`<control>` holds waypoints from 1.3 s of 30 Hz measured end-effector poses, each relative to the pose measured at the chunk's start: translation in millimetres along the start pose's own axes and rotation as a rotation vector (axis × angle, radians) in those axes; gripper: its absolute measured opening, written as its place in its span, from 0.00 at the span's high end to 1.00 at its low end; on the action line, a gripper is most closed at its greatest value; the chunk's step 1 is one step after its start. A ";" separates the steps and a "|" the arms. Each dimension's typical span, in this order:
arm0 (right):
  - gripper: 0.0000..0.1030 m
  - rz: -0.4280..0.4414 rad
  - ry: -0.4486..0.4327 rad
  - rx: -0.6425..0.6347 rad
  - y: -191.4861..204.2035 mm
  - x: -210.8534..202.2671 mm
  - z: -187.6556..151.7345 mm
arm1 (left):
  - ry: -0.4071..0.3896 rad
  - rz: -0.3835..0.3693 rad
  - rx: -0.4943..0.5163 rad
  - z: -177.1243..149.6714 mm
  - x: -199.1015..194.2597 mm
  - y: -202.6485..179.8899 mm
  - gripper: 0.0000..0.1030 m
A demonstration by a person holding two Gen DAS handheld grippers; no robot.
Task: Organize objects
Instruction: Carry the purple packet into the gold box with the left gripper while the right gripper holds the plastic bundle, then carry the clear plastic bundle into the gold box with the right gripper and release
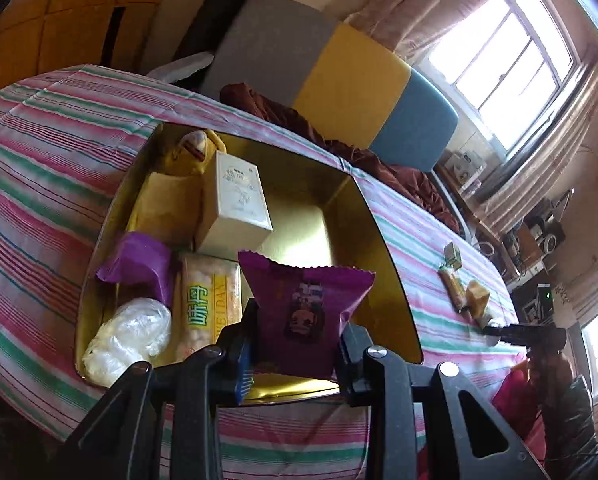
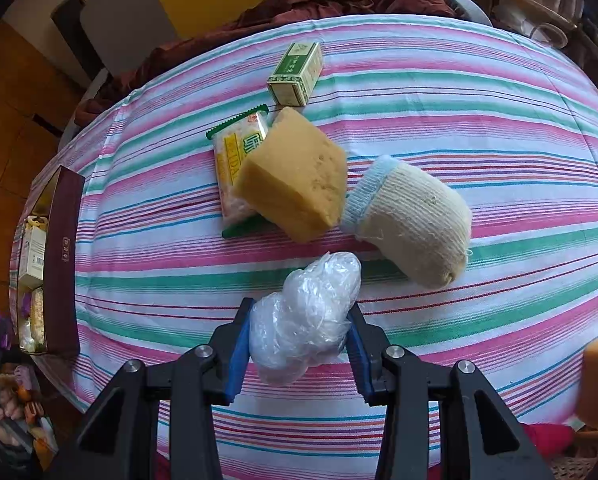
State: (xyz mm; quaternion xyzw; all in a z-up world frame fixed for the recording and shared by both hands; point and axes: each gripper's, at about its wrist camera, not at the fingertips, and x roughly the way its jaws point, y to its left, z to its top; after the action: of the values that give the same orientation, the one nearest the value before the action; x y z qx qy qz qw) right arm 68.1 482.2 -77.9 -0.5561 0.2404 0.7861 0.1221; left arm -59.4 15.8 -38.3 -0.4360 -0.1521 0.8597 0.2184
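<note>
Gold-lined box (image 1: 323,216) roughly half full; left gripper (image 1: 295,344) clamps purple snack packet (image 1: 305,304) over it, right gripper (image 2: 297,344) grips crumpled clear plastic bag (image 2: 305,316); yellow sponge (image 2: 295,176), sock, green carton remain.

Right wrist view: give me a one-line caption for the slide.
Right gripper clamps a crumpled clear plastic bag above the striped tablecloth, near a yellow sponge and knitted sock.

Daylight pours through a curtained window (image 1: 511,60) onto a striped tablecloth (image 2: 459,92), with colour-block chairs (image 1: 351,80) behind.
</note>
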 end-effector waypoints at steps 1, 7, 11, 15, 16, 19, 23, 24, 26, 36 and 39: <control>0.58 0.000 -0.001 0.000 0.0 -0.9 0.0 | 0.011 0.005 0.013 -1.1 5.0 -4.0 0.69; 0.58 0.002 -0.003 0.000 -0.7 -2.2 0.2 | 0.092 0.082 0.103 -8.5 35.7 -22.1 0.69; 0.58 0.005 -0.005 0.000 -3.6 -6.2 -0.9 | 0.129 0.143 0.144 -10.3 51.6 -24.9 0.68; 0.58 0.005 -0.005 0.000 -3.4 -7.7 -1.9 | 0.167 0.213 0.172 -15.2 61.7 -24.3 0.64; 0.58 0.005 -0.004 -0.001 -3.5 -7.9 -2.0 | 0.170 0.211 0.170 -16.4 61.6 -23.6 0.60; 0.58 0.001 -0.003 -0.001 -0.4 -5.8 -1.7 | 0.173 0.242 0.175 -21.4 61.7 -19.6 0.57; 0.58 -0.001 -0.002 0.000 -0.6 -5.9 -2.8 | 0.151 0.259 0.182 -24.3 56.3 -17.7 0.57; 0.58 -0.003 0.000 -0.001 -0.3 -5.1 -2.6 | 0.139 0.268 0.185 -25.4 53.5 -18.5 0.57; 0.58 -0.006 0.004 -0.003 0.6 -4.5 -2.9 | 0.123 0.277 0.189 -25.6 49.8 -20.5 0.57; 0.58 -0.009 -0.035 -0.013 4.0 -13.1 -5.8 | -0.023 0.326 0.218 -22.0 9.5 -34.0 0.57; 0.58 -0.023 -0.027 -0.019 5.3 -11.4 -5.0 | -0.057 0.340 0.241 -20.6 0.5 -38.3 0.57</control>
State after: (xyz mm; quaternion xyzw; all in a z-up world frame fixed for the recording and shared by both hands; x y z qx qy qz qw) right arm 73.8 475.9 -67.3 -0.5494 0.2248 0.7944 0.1288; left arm -33.5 50.4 -33.2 -0.4016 0.0216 0.9081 0.1164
